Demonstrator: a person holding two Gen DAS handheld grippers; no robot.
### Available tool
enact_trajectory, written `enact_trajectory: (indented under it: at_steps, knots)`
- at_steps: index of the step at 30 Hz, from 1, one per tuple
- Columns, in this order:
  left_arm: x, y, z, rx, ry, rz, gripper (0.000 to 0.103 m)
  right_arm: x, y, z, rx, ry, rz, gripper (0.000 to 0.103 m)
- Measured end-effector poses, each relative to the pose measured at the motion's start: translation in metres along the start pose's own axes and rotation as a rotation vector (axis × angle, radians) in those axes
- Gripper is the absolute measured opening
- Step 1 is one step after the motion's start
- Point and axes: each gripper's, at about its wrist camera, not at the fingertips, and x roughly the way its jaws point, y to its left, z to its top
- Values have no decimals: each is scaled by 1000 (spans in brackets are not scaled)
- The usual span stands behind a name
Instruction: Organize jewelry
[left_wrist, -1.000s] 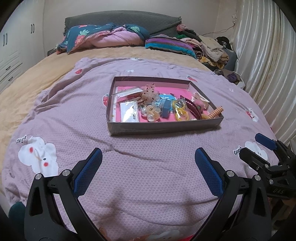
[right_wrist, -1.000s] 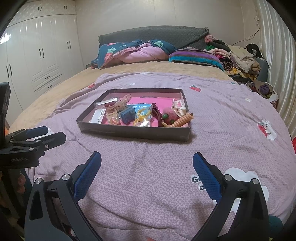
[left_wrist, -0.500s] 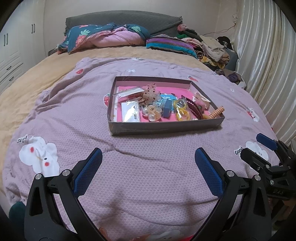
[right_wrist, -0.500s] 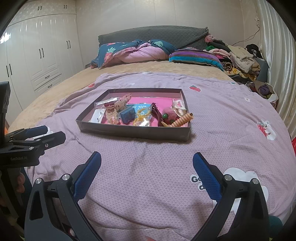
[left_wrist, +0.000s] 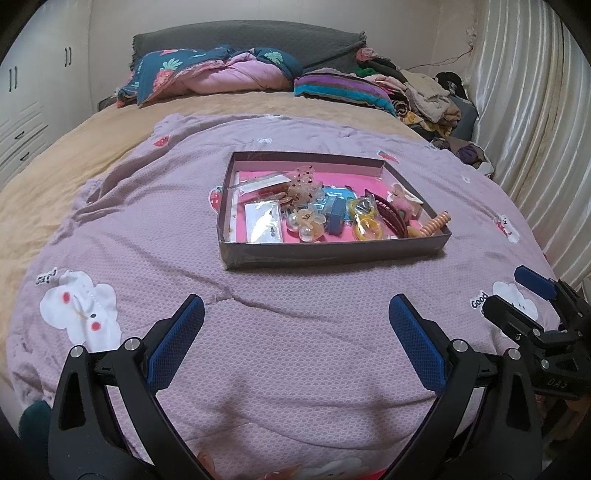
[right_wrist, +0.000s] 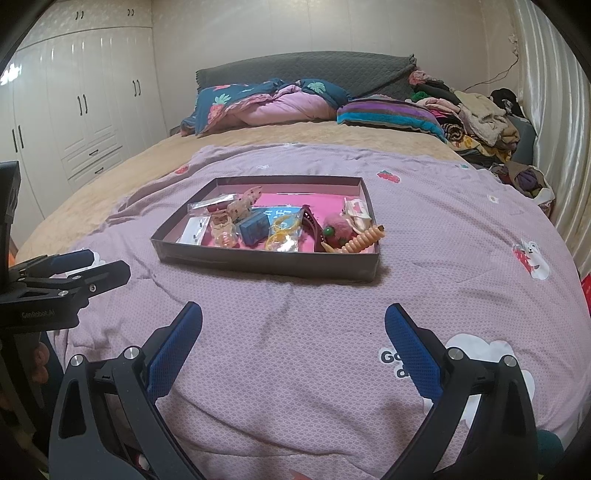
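**Both tongs open and empty over the bed, jewelry tray ahead**

Left wrist view: the left tongs (left_wrist: 295, 325) hang over the purple quilt (left_wrist: 147, 236) with their blue-padded fingers (left_wrist: 173, 343) spread wide and nothing between them. Ahead, well apart from the fingertips, a shallow grey tray (left_wrist: 332, 253) with a pink floor lies flat on the quilt. Inside it, from left to right: a clear packet (left_wrist: 263, 221), a pale flower-shaped hair clip (left_wrist: 306, 223), a small blue box (left_wrist: 335, 218), yellow rings in a clear bag (left_wrist: 365, 218), a dark red comb-like clip (left_wrist: 392, 218), and an orange spiral hair tie (left_wrist: 436, 225) leaning on the tray's right near corner. A speckled beige clip (left_wrist: 303, 184) stands further back. At the right edge the right tongs (left_wrist: 517, 291) show from the side, also spread apart. Pillows and a folded duvet (left_wrist: 221, 74) sit at the head of the bed, a clothes pile (left_wrist: 424, 96) to the right.

Right wrist view: the right tongs (right_wrist: 293, 325) are open over the quilt, holding nothing. The tray (right_wrist: 266, 260) lies ahead and slightly left, its items in the same order, with the orange spiral hair tie (right_wrist: 360, 240) resting over the near right rim and the blue box (right_wrist: 254, 229) near the middle. The left tongs (right_wrist: 92, 264) reach in from the left edge, apart and empty; fingers of a hand (right_wrist: 38, 362) grip the handle below them. White wardrobes (right_wrist: 74, 110) line the left wall.
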Motion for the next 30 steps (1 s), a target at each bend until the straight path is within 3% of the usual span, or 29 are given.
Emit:
enact_trajectory:
  at_steps: [30]
  knots:
    - [8, -1, 0, -7, 30, 0, 93, 2, -8, 2, 6, -5, -16, 99]
